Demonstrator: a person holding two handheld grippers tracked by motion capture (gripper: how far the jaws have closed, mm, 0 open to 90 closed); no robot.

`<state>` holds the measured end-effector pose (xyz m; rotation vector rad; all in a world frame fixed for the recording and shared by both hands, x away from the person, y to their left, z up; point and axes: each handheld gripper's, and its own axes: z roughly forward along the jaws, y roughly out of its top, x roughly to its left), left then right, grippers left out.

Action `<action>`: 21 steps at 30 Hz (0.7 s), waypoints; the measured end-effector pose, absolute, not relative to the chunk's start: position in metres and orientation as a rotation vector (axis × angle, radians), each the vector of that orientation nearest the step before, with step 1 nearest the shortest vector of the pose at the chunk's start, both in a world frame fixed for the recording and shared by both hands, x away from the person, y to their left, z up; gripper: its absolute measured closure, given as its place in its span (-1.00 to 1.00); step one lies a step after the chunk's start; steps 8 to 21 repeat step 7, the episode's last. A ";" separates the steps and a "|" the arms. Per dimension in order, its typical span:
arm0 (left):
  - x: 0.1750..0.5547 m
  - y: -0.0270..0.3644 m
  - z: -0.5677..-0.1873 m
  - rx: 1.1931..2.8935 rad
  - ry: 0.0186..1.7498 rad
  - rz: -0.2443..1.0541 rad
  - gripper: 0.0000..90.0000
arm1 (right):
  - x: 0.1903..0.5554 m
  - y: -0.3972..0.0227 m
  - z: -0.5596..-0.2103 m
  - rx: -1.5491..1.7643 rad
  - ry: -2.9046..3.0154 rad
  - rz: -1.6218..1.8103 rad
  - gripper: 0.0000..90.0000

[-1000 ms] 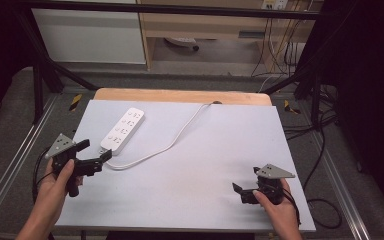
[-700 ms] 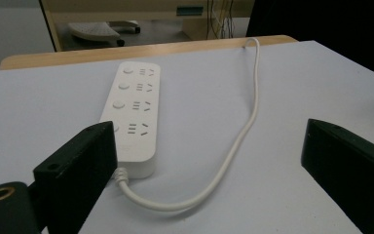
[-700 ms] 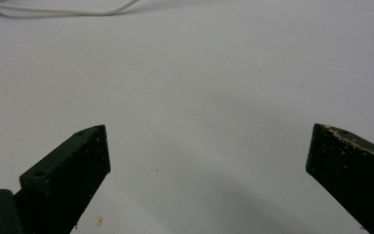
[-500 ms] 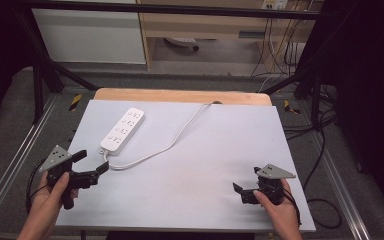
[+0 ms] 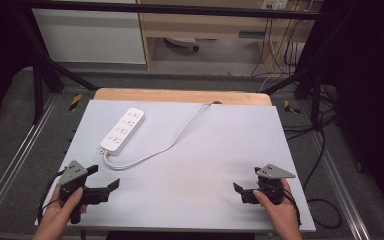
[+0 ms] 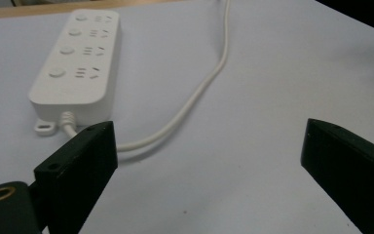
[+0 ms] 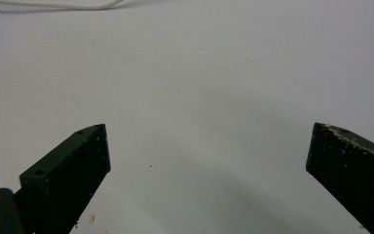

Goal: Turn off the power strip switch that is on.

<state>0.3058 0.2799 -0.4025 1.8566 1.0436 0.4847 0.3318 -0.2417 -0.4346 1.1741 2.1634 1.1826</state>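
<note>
The left claw (image 5: 104, 181) sits low over the near left corner of the pale grey flat counter (image 5: 215, 150), held in the person's left hand (image 5: 60, 220), its two black jaws spread wide with nothing between them. Ahead of it and slightly to its left lies the white four-outlet plastic power strip (image 6: 75, 61), flat on the counter and apart from the jaws. The strip's white round cord (image 6: 195, 97) leaves its near end, loops just in front of the left jaw, then runs away toward the counter's far edge. The right claw (image 5: 241, 190), in the right hand (image 5: 280, 212), rests near the near right corner, jaws also gaping and empty. Bare counter lies before it, with a stretch of cord well beyond its tips.
</note>
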 end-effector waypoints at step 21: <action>0.305 0.273 -0.426 1.881 1.045 0.472 -0.85 | 0.341 -0.242 -0.448 1.262 2.156 1.043 -0.92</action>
